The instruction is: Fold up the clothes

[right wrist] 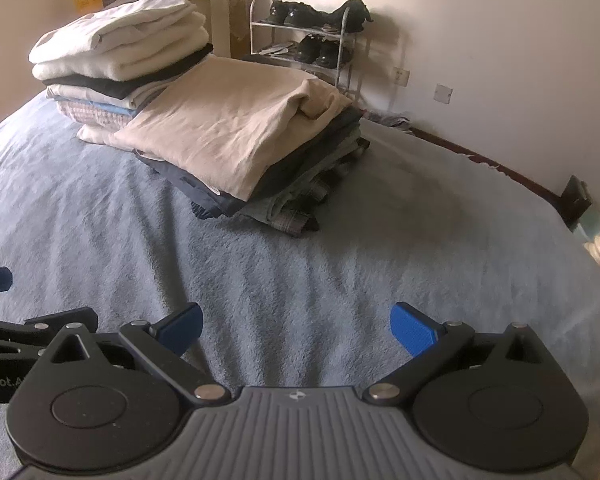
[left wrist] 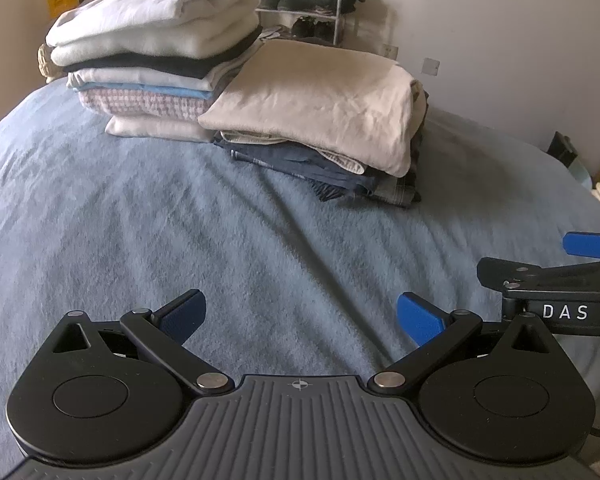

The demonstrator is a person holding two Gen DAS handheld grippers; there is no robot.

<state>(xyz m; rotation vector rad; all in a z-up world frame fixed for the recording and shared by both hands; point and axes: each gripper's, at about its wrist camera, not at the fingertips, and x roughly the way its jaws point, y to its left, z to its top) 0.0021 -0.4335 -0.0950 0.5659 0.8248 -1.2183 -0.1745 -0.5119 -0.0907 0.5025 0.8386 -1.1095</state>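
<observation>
Fleece blanket [left wrist: 180, 220], seemingly plush, bears two folded stacks [left wrist: 320, 112].

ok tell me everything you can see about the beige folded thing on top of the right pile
The beige garment is folded into a broad flat rectangle and looks like soft, slightly creased cotton. It lies on top of a pile of dark folded clothes, denim and checked pieces among them, and tilts down toward the camera. At its far right corner a fold bunches up loosely. Its left edge meets the taller pile of white, black and pale blue clothes. Both piles sit on the blue blanket. Neither gripper touches it.
</observation>
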